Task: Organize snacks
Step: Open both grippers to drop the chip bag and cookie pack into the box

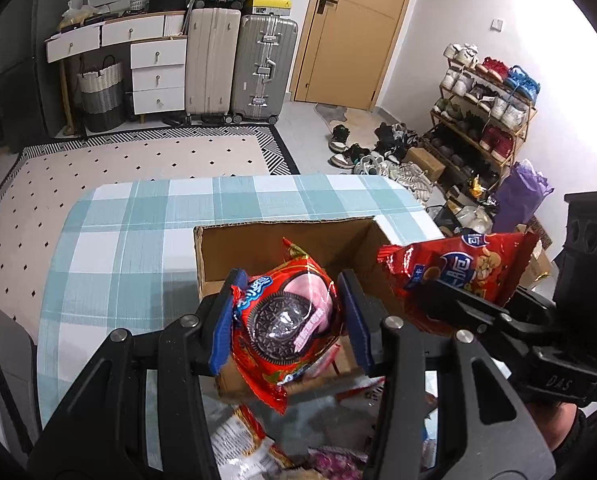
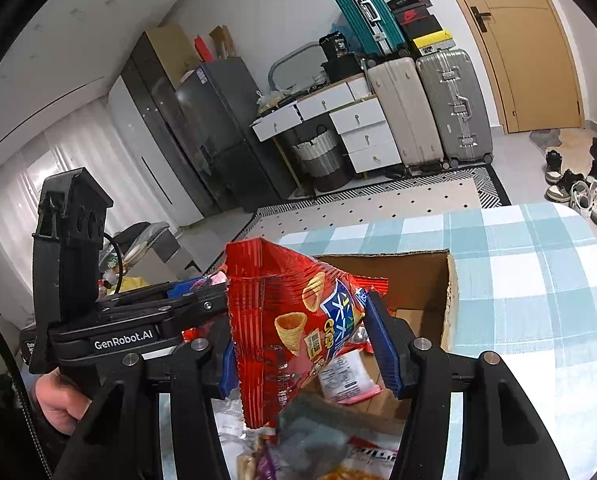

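Your surface, under its blue-and-white check cloth, had bare room on the far side and to the left, its rounded far edge dropping to the patterned rug. The open cardboard box sat near you, its far wall and side rim clear, a white packet lying inside. Your right claw was clamped on a red cone-snack bag, held above the box's near edge. Your left claw gripped a red cookie packet between its blue pads, just beside the other bag, over the box's near rim. Loose packets lay below.
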`<state>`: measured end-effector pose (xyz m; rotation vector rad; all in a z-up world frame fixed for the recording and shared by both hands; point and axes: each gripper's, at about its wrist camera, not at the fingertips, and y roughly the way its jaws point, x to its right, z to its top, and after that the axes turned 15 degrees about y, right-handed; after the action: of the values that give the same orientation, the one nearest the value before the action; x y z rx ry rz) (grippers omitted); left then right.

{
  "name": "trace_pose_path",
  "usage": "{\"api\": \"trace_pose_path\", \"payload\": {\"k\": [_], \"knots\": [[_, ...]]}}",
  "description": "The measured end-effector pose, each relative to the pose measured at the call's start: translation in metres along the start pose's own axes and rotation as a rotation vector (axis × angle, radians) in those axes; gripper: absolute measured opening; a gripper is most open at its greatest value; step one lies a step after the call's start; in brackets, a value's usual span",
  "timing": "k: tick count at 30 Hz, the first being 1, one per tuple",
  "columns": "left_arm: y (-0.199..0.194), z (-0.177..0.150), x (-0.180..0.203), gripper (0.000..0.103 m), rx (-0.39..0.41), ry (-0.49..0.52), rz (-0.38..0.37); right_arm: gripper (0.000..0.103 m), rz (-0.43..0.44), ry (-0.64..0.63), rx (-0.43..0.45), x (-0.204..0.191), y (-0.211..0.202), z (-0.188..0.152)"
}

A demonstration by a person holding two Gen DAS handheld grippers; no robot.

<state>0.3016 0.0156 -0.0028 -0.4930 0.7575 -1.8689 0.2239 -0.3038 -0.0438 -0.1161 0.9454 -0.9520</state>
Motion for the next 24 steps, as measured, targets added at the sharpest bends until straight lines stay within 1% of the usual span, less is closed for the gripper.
{"api": "trace_pose_path", "payload": {"k": [6,11,15,16,17,18,19,21,24], "knots": [[0.030,-0.001,-0.004,0.045,-0.040,0.000,0.002,0.055,-0.033,0.003,-0.018,0.014,0.021,0.006],[0.046,-0.001,-0.006,0.045,-0.056,-0.011,-0.006,0.055,-0.056,0.008,-0.038,0.025,0.036,0.007],[0.057,-0.001,-0.007,0.045,-0.064,-0.022,-0.032,0.056,-0.074,0.002,-0.065,0.029,0.046,0.006],[0.061,-0.002,-0.008,0.048,-0.076,-0.023,-0.024,0.059,-0.083,-0.003,-0.065,0.030,0.048,0.006],[0.064,-0.002,-0.009,0.050,-0.092,-0.027,-0.026,0.068,-0.105,-0.010,-0.066,0.030,0.050,0.006],[0.067,-0.002,-0.010,0.056,-0.101,-0.037,-0.041,0.074,-0.109,-0.011,-0.067,0.031,0.051,0.006],[0.067,-0.003,-0.012,0.065,-0.103,-0.051,-0.049,0.078,-0.113,-0.014,-0.058,0.031,0.048,0.006],[0.065,-0.005,-0.013,0.074,-0.103,-0.055,-0.042,0.079,-0.125,-0.027,-0.043,0.031,0.044,0.005],[0.056,-0.005,-0.010,0.074,-0.077,-0.041,-0.031,0.080,-0.136,-0.028,-0.021,0.031,0.035,0.005]]}}
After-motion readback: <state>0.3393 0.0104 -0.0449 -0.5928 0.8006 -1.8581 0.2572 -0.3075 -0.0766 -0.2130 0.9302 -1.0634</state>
